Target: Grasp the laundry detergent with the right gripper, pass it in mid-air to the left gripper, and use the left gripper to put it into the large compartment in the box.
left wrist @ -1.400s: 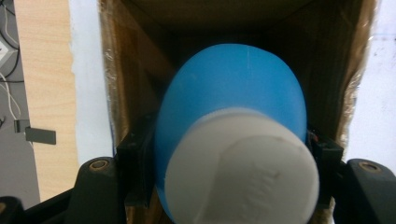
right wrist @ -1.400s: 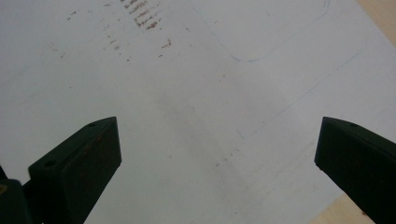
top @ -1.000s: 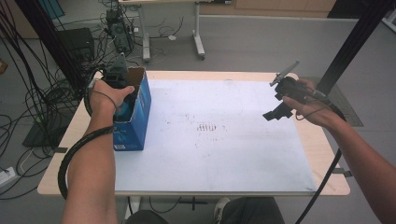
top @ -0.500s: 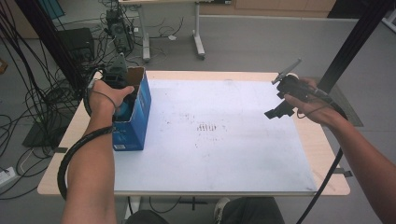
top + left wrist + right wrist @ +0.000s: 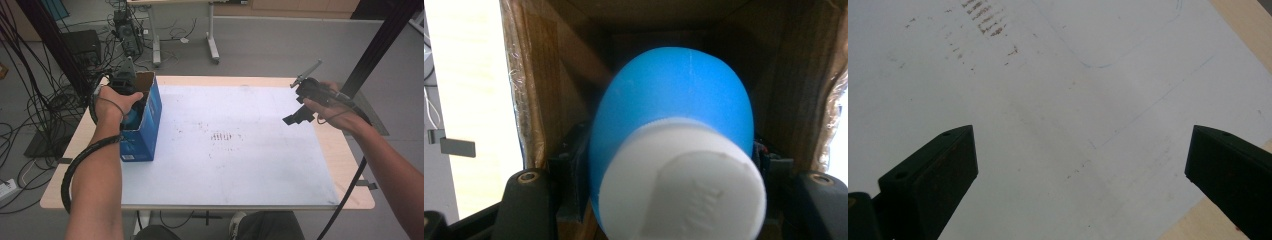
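We see our left gripper (image 5: pixel 131 102) reaching down into an open blue cardboard box (image 5: pixel 144 131) that stands at the left edge of the white sheet (image 5: pixel 240 165) covering the wooden table (image 5: pixel 350 165). Inside the box, our left jaws are clamped on a blue bottle (image 5: pixel 674 110) with a white cap (image 5: pixel 684 195) facing us. Our right gripper (image 5: pixel 300 112) hovers above the sheet's far right side, well apart from the box, its fingers (image 5: pixel 933 175) spread wide with nothing between them.
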A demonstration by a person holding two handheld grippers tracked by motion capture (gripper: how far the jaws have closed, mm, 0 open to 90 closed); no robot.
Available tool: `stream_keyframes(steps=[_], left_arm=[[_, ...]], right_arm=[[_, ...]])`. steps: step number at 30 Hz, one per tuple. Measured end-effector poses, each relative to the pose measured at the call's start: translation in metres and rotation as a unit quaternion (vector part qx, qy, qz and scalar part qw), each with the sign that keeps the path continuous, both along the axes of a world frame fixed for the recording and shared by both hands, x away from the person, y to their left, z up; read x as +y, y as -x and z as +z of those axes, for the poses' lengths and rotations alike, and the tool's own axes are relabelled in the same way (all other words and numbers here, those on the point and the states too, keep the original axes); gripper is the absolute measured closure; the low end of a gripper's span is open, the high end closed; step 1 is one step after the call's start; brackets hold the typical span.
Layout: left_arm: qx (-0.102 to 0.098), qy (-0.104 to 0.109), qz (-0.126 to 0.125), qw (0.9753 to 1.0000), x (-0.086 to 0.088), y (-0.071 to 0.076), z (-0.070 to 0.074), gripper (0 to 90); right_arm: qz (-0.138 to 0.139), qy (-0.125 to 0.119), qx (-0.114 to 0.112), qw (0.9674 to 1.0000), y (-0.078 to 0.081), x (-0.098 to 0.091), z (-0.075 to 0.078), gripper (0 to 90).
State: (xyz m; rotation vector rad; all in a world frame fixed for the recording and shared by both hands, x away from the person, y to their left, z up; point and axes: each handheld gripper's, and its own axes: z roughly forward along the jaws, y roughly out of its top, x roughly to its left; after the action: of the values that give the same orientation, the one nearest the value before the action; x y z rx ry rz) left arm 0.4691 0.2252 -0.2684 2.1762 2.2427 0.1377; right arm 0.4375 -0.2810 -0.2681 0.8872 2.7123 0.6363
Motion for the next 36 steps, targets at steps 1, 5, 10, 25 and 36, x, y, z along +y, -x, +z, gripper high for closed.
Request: stream_keyframes(steps=[1, 5, 10, 25, 36], left_arm=[[0.000, 0.000, 0.000, 1.0000, 0.0001, 0.0002, -0.0001, 35.2], [-0.001, 0.001, 0.000, 1.0000, 0.0005, 0.0010, -0.0001, 35.1], [-0.002, 0.000, 0.000, 1.0000, -0.0003, 0.0012, -0.0002, 35.2], [-0.003, -0.001, 0.002, 1.0000, -0.0019, 0.0017, -0.0007, 34.9], [-0.003, -0.002, 0.002, 1.0000, -0.0019, 0.0014, -0.0011, 34.9]], right_arm=[[0.000, 0.000, 0.000, 1.0000, -0.0001, 0.0004, 0.0000, 0.4], [0.002, 0.001, 0.000, 1.0000, -0.0004, 0.0010, -0.0001, 0.4], [0.001, 0.000, 0.000, 1.0000, -0.0007, 0.0010, 0.0001, 0.4], [0.001, -0.005, -0.001, 1.0000, 0.0004, -0.0009, 0.0013, 0.4], [0.003, -0.004, -0.004, 1.0000, 0.0016, -0.0012, 0.0032, 0.4]])
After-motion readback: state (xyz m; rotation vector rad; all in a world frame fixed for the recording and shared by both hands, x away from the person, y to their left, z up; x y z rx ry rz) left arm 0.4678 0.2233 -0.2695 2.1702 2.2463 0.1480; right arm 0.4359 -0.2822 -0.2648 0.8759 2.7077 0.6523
